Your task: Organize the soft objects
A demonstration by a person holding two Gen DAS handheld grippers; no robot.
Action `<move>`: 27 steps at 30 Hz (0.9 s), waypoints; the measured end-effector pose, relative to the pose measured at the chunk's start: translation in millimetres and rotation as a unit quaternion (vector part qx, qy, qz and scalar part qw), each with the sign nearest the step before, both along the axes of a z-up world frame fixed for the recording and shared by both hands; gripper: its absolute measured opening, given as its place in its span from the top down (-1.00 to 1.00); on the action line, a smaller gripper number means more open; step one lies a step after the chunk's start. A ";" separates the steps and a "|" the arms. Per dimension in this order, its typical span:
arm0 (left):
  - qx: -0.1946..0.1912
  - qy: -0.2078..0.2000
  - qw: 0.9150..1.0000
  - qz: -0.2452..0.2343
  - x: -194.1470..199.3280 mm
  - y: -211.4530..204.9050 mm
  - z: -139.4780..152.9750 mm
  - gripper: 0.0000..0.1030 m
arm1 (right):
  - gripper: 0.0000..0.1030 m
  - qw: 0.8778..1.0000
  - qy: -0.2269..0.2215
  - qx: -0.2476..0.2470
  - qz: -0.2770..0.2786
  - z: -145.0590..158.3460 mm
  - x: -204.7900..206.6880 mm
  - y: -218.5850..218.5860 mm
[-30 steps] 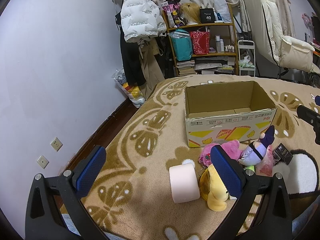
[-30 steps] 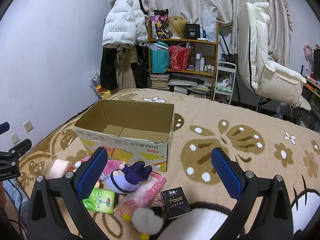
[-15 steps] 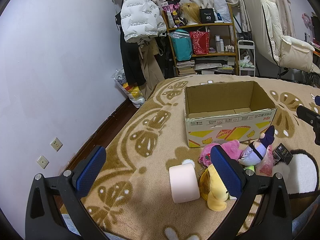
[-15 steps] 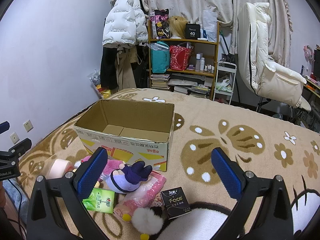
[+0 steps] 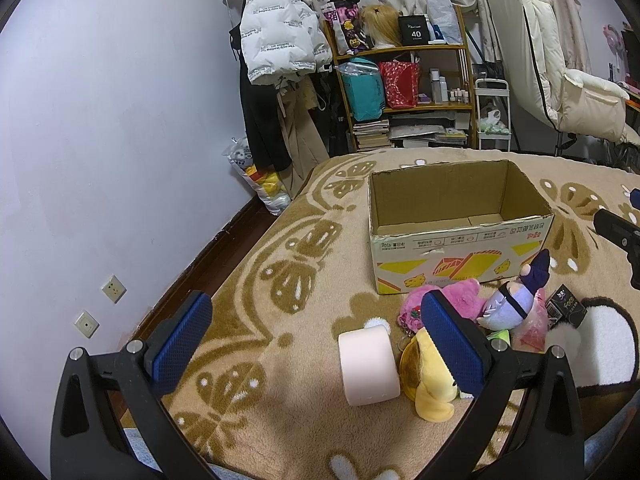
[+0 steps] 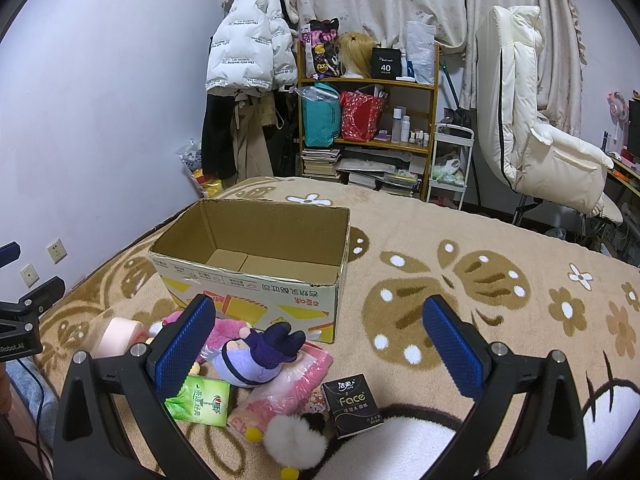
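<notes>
An open, empty cardboard box point(image 5: 460, 256) point(image 6: 256, 292) stands on the patterned blanket. In front of it lies a heap: a pink plush point(image 5: 456, 300), a purple doll with a dark hat point(image 5: 516, 300) point(image 6: 260, 356), a yellow plush point(image 5: 428, 380), a pink roll point(image 5: 368, 364) point(image 6: 116, 336), a green tissue pack point(image 6: 200, 400), a pink packet point(image 6: 280, 388), a black Face box point(image 6: 352, 404) and a white pompom point(image 6: 296, 440). My left gripper point(image 5: 316, 344) is open above the blanket left of the heap. My right gripper point(image 6: 320, 348) hangs open over the heap, holding nothing.
A purple wall with sockets point(image 5: 114, 288) runs along the left edge of the bed. Beyond the bed stand a wooden shelf point(image 6: 368, 120), a white jacket on a rack point(image 6: 248, 56) and a cream recliner point(image 6: 540, 136). Open blanket point(image 6: 500, 272) spreads right of the box.
</notes>
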State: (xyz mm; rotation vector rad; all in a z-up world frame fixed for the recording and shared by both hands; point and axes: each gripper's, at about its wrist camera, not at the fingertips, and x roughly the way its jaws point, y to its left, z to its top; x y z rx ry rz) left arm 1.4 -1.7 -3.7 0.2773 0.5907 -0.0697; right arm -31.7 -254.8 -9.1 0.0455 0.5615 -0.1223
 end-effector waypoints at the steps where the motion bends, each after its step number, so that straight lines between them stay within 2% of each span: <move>1: 0.000 0.001 1.000 0.000 0.1 0.0 -0.2 -1.00 | -1.00 1.000 0.000 0.000 0.000 0.0 0.0 0.0; 27: 0.001 0.004 1.000 -0.001 1.5 0.4 -5.1 -1.00 | -1.00 1.000 0.003 0.000 0.001 -1.4 0.6 1.1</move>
